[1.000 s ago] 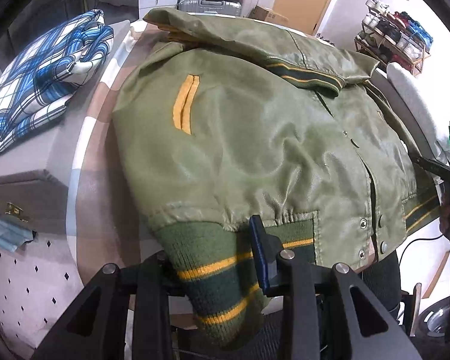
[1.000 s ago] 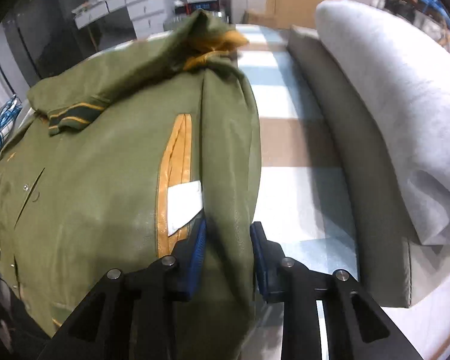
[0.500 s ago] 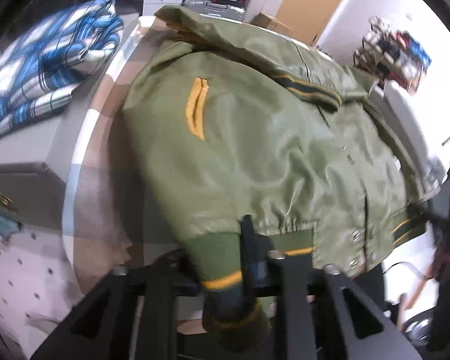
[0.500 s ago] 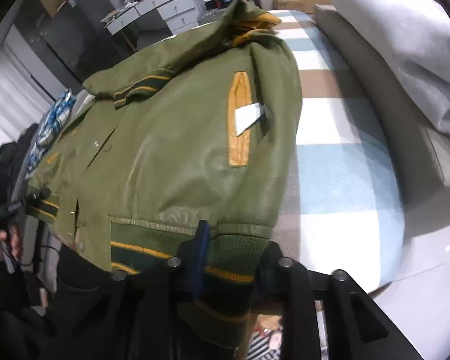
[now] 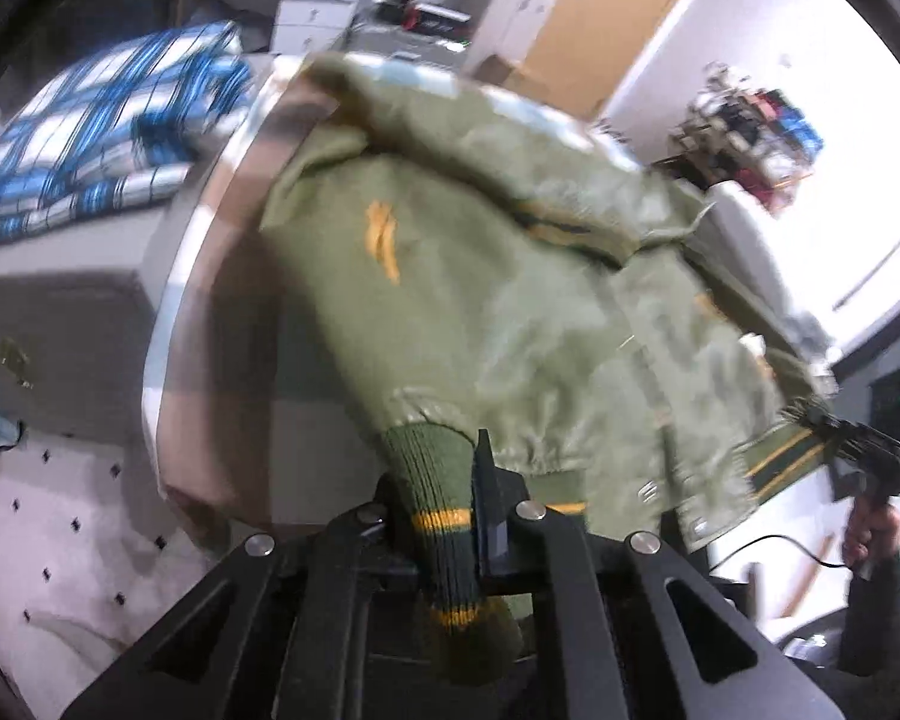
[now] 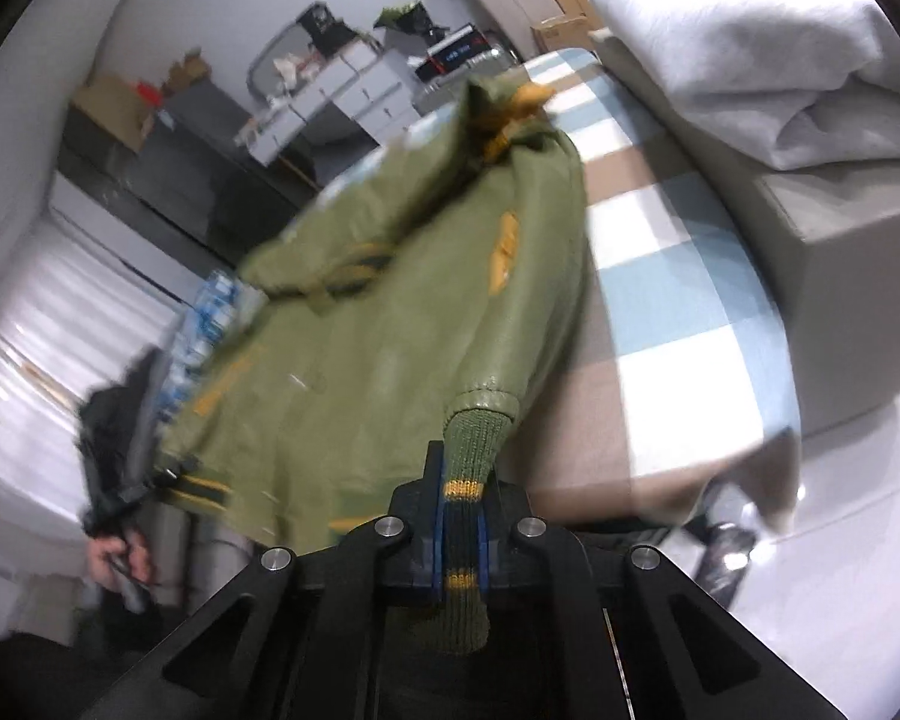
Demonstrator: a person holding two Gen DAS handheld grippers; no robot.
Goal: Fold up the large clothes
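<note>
At the near edge of the checked bed cover (image 6: pixel 678 276), both of my tools are clamped on the knit waistband (image 5: pixel 438 516) of the green jacket (image 5: pixel 462 300). My left gripper (image 5: pixel 444 516) has just finished closing, and its jaws pinch the ribbed band at one bottom corner, with the striped knit bunched between them and hanging below. My right gripper (image 6: pixel 461 516) has likewise just closed, and its blue pads (image 6: pixel 437 531) squeeze the band at the opposite bottom corner. That makes 2 firm holds on 1 hem.

The jacket lies front up across the bed, collar toward the far end, with the lower part already peeling off the cover. A blue plaid garment (image 5: pixel 90 138) sits to one side and a grey folded blanket (image 6: pixel 750 48) on a ledge at the other.

I judge the step to be carrying the hem up and over toward the collar. To do it well I would raise both corners together, keeping them level and the band taut between them so the body does not sag or twist. The shell looks slick, so I would travel slowly and lay the hem flat before letting go. Both views are blurred, so I cannot tell how square the sleeves lie underneath.
</note>
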